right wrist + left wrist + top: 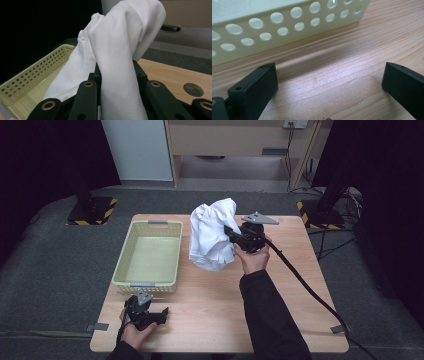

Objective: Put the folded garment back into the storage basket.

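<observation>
White cloth (pixel 212 237) hangs pinched in the right claw (pixel 235 236), apparently clear of the table (pixel 220 320); next, swing it over the basket (pixel 149 252). Left claw (pixel 159 316) rests wide, empty.

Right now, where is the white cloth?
In the high view the white cloth hangs bunched in the right gripper, lifted over the table just right of the yellow basket.

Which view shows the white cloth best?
The high view: the whole white cloth hangs bunched from the right gripper, beside the basket. The right gripper view shows a close fold between the jaws. The left gripper view faces the basket wall.
</observation>
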Demonstrator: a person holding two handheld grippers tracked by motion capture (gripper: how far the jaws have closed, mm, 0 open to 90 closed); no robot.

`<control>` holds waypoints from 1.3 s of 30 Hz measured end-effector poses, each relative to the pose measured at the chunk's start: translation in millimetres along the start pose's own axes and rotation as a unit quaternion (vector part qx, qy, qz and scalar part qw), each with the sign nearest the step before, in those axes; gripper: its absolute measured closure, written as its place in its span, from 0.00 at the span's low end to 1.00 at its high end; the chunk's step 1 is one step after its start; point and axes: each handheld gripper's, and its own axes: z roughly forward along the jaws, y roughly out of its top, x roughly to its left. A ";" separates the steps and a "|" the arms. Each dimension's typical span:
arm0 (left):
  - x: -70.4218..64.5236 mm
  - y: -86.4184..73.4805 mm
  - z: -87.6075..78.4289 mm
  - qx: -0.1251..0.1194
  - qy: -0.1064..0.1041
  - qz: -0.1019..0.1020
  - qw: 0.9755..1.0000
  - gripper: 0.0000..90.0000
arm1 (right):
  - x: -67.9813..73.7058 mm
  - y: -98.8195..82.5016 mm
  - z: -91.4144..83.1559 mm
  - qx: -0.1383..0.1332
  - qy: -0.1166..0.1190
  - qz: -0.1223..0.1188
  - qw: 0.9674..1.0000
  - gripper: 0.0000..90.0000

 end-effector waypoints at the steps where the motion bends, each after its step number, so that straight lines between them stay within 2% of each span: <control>1: 0.0 0.0 0.0 0.000 0.000 0.000 1.000 0.00 | 0.7 1.0 0.6 0.000 0.000 0.001 1.000 0.81; 17: 0.0 0.0 0.0 0.000 0.000 0.000 1.000 0.00 | 12.2 9.6 9.4 -0.005 0.013 0.001 1.000 0.81; 27: 0.0 0.0 0.0 0.000 0.000 0.000 1.000 0.00 | 19.8 15.2 12.5 -0.002 0.015 -0.010 1.000 0.81; 31: 0.0 0.0 0.0 0.000 0.000 0.000 1.000 0.00 | 19.8 16.5 13.2 -0.005 0.021 -0.002 1.000 0.81; 39: 0.1 0.2 0.3 0.000 0.000 0.000 1.000 0.00 | 20.1 14.8 17.2 -0.001 0.022 -0.003 1.000 0.81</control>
